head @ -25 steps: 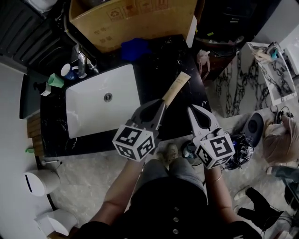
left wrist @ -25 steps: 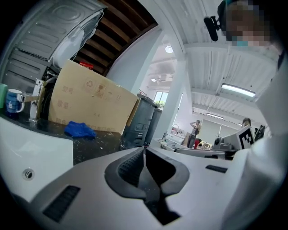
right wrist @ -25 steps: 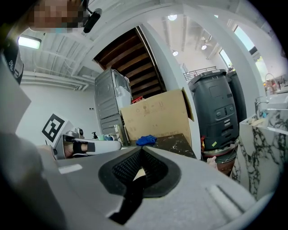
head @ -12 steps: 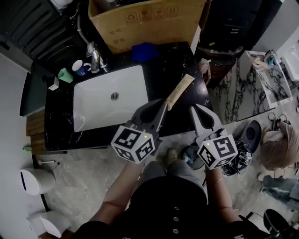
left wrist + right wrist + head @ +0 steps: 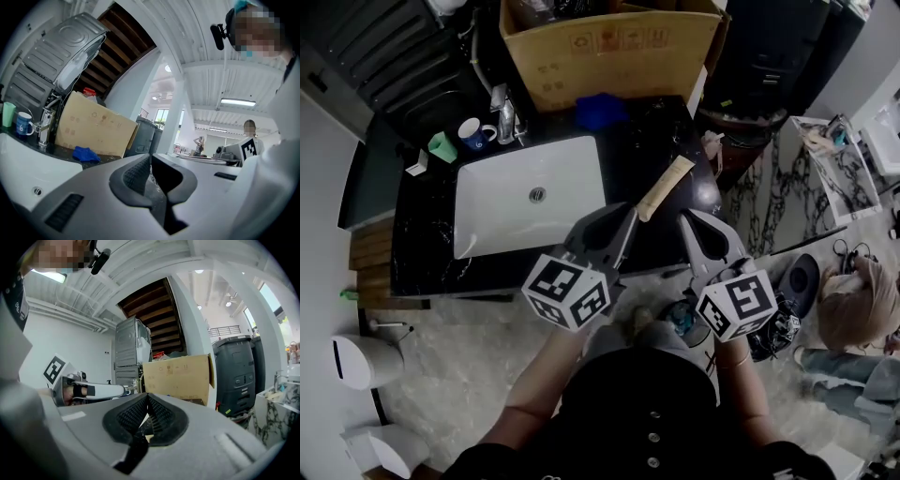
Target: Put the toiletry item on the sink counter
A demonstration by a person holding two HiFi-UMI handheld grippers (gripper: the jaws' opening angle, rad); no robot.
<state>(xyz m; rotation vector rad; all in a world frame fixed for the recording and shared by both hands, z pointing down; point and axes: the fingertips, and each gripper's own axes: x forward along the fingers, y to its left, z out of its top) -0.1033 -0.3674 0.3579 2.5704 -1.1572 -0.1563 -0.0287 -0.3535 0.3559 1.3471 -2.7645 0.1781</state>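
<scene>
A tan toiletry tube point(image 5: 667, 187) lies slantwise on the black sink counter point(image 5: 642, 141), to the right of the white basin point(image 5: 530, 202). My left gripper point(image 5: 626, 212) hovers over the counter's front edge, its tip just left of the tube's near end. Its jaws are shut and the left gripper view point(image 5: 151, 159) shows nothing between the pads. My right gripper point(image 5: 684, 217) floats beside it, to the right of the tube's near end, also shut and empty point(image 5: 147, 399).
A large cardboard box point(image 5: 609, 47) stands at the back of the counter with a blue cloth point(image 5: 600, 110) in front of it. A faucet point(image 5: 504, 117), blue mug point(image 5: 472, 133) and green cup point(image 5: 441, 146) sit behind the basin. Marble floor lies below the counter's front edge.
The head view has shifted, so the counter and sink sit further right and down. The tube stays flat on the counter; its near end now shows between the two gripper tips.
</scene>
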